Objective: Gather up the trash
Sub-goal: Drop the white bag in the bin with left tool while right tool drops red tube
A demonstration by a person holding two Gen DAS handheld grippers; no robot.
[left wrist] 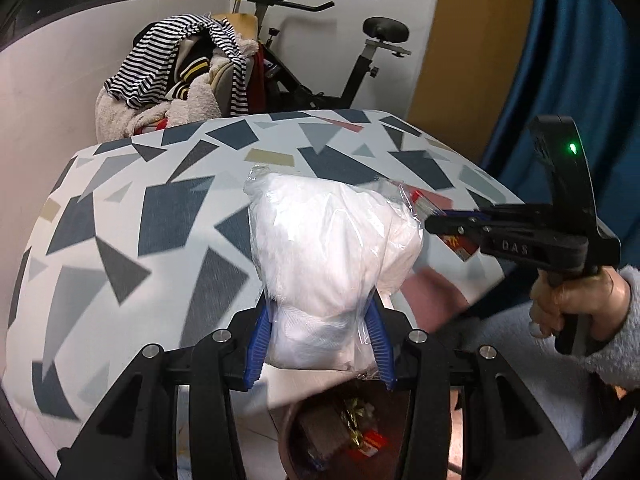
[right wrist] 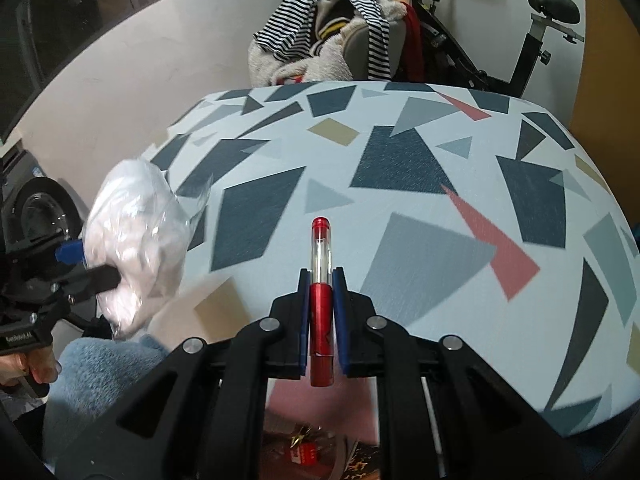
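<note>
My left gripper (left wrist: 320, 320) is shut on a clear plastic bag stuffed with white tissue (left wrist: 332, 248), held above the table's near edge; the bag also shows in the right wrist view (right wrist: 136, 240). My right gripper (right wrist: 321, 280) is shut on a red and clear pen-like tube (right wrist: 321, 272) that points forward over the table. The right gripper also shows in the left wrist view (left wrist: 440, 226), beside the bag. A brown trash bin (left wrist: 340, 436) with wrappers inside sits on the floor below both grippers, and its contents show in the right wrist view (right wrist: 308, 448).
The table (right wrist: 440, 200) has a cloth with grey, blue and pink shapes. Behind it stand a chair piled with striped and fleece clothes (left wrist: 176, 76) and an exercise bike (left wrist: 360, 60). A blue curtain (left wrist: 580, 60) hangs at the right.
</note>
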